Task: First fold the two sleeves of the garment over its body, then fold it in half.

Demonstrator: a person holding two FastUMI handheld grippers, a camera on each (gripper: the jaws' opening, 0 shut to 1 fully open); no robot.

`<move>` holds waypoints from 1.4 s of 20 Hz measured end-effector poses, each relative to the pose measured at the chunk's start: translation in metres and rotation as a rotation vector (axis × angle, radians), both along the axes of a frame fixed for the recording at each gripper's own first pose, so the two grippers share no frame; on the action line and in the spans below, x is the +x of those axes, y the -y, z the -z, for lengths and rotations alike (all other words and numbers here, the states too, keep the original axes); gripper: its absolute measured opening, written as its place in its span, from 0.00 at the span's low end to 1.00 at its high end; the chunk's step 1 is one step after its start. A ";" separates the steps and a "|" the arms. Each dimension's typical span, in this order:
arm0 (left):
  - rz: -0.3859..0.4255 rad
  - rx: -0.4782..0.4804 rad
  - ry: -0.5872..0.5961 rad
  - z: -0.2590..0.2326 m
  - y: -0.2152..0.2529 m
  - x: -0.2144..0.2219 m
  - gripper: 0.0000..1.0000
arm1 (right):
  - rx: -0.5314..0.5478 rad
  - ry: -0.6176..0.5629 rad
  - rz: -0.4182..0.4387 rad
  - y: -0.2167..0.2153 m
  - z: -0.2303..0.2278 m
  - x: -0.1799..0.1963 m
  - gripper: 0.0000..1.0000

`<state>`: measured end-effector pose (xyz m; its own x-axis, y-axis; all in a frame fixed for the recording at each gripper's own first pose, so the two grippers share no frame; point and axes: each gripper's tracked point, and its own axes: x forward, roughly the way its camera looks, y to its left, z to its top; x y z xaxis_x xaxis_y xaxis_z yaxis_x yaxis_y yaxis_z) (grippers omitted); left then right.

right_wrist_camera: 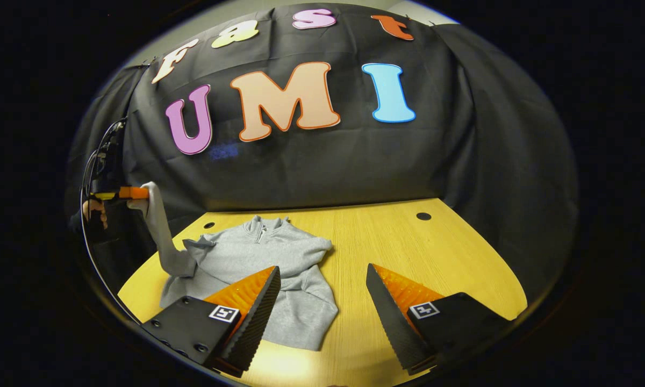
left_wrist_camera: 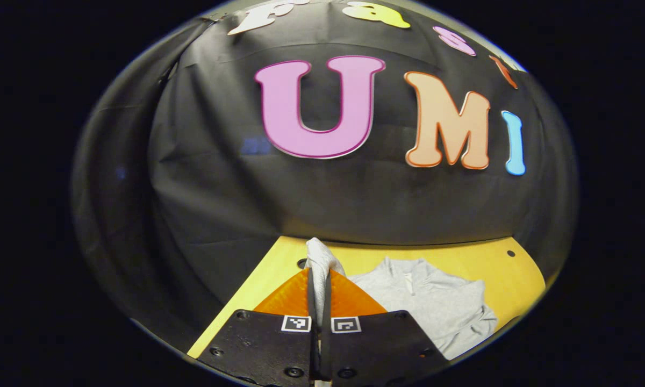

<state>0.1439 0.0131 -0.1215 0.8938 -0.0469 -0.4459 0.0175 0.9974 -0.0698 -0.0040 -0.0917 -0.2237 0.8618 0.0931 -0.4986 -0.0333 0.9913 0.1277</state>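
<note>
Grey pullover (right_wrist_camera: pixel 258 258) lying on the yellow wooden table (right_wrist_camera: pixel 408 236), collar toward the far black cloth wall (right_wrist_camera: pixel 322 161), hem toward the near edge. In the right gripper view, resting left of the table's middle, with bare wood to its right.

Left gripper (left_wrist_camera: pixel 319 279) clamped on the cuff of one sleeve (left_wrist_camera: pixel 318 257), fingers pressed together with cloth bunched out between the tips. Seen from the right gripper view as well: left gripper (right_wrist_camera: pixel 134 192) held high at the left of the scene, off the table's left edge, the sleeve (right_wrist_camera: pixel 164 236) hanging from it in a taut strip down to the shoulder. Lifted well clear of the table, not yet laid across the body.

Right gripper (right_wrist_camera: pixel 322 279) with fingers spread wide apart, holding nothing, hovering over the near part of the table just right of the pullover's hem.

Other sleeve (right_wrist_camera: pixel 314 250) looking drawn in along the right side of the body, rumpled rather than flat; hard to tell whether properly folded over or merely bunched.

Judged progress: early. First sleeve fold under way, raised but not placed. At best one sleeve in. Fold in half not begun, hem and collar well apart.
</note>
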 end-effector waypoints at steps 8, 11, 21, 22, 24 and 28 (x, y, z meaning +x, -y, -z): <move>0.198 -0.026 0.005 0.004 0.129 0.021 0.00 | -0.010 -0.031 0.076 0.040 0.007 -0.026 0.99; 0.272 -0.036 -0.007 0.012 0.174 0.023 0.00 | -0.019 -0.042 0.094 0.052 0.009 -0.031 0.96; 0.434 -0.045 -0.121 0.075 0.278 -0.014 0.00 | -0.028 -0.078 0.105 0.080 0.019 -0.041 0.96; 0.449 -0.040 -0.128 0.081 0.288 -0.018 0.02 | -0.028 -0.081 0.103 0.082 0.020 -0.041 0.96; 0.474 -0.023 -0.151 0.096 0.305 -0.024 0.00 | -0.029 -0.089 0.094 0.083 0.021 -0.042 0.96; 0.474 0.010 -0.204 0.124 0.324 -0.033 0.00 | -0.034 -0.101 0.069 0.090 0.023 -0.041 0.96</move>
